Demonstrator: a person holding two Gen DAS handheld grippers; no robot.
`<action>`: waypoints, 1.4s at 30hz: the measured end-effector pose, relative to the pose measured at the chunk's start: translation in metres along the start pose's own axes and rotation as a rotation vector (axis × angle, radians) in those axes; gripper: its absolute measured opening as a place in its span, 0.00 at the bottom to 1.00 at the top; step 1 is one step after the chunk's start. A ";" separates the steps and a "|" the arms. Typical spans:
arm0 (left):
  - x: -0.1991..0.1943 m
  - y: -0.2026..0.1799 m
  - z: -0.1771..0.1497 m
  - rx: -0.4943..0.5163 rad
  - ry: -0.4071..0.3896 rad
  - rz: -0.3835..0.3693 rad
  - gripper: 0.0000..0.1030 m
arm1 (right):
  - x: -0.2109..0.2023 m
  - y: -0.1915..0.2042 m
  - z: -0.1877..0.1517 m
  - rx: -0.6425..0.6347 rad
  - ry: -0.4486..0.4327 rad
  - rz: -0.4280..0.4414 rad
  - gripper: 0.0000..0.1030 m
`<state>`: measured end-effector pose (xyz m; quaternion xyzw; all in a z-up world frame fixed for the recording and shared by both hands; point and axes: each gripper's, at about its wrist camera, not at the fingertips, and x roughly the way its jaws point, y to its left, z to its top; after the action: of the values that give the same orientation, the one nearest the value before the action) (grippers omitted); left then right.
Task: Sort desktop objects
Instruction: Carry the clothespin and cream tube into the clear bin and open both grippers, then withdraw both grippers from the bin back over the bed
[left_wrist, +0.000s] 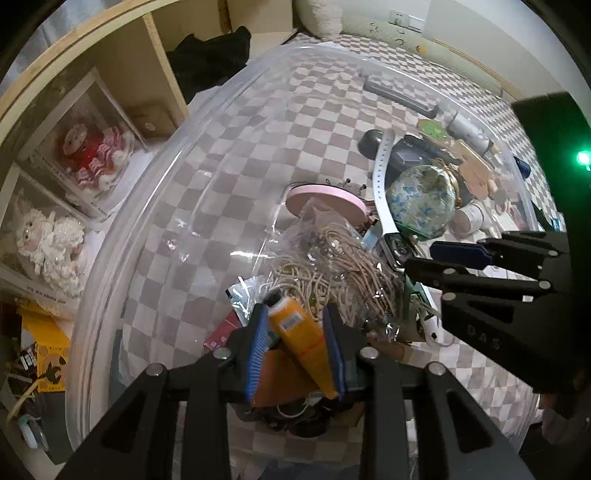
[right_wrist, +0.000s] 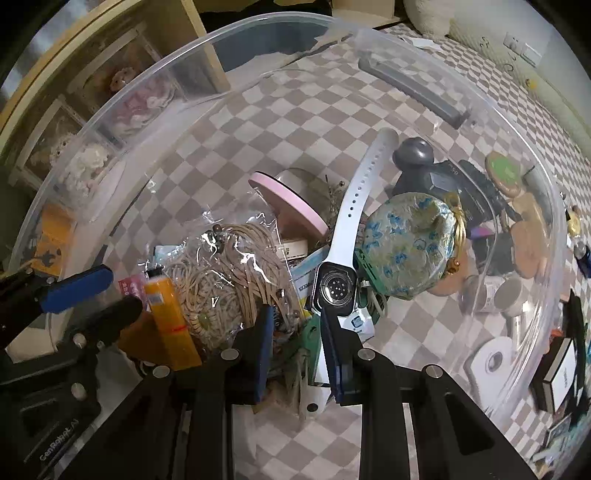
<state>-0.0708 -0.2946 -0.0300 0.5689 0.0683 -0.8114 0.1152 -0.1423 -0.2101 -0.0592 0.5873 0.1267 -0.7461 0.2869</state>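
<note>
Your left gripper (left_wrist: 297, 354) is clamped on the orange tube (left_wrist: 301, 339), light and slick, at the bin's (left_wrist: 147, 206) near edge, so grip mid-body; your right gripper (right_wrist: 297, 354) stands apart over the watch (right_wrist: 336, 288).

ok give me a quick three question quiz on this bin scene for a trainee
1. True or false: the left gripper is shut on the orange tube.
2. Which lies next to the floral pouch? A) the white watch B) a red mug C) a banana
3. Fill in: the items sit inside a clear plastic ____.

Key: 1 true. 2 A. 3 bin. The tube sits between the left jaws, its black cap pointing away from the camera. The right gripper has its jaws open over the pile, beside the watch strap, gripping nothing that can be seen.
</note>
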 end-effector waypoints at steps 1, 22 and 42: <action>0.000 0.001 0.001 -0.007 0.000 -0.004 0.73 | 0.000 -0.001 -0.001 0.004 0.002 0.004 0.25; -0.035 0.017 -0.009 -0.030 -0.056 0.082 0.88 | -0.044 0.009 0.001 -0.020 -0.131 -0.111 1.00; -0.136 -0.064 -0.013 0.065 -0.361 -0.002 1.00 | -0.181 -0.047 -0.058 0.005 -0.452 -0.112 1.00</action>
<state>-0.0315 -0.2149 0.0915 0.4173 0.0205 -0.9023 0.1064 -0.0963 -0.0918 0.0896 0.3982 0.0898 -0.8737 0.2646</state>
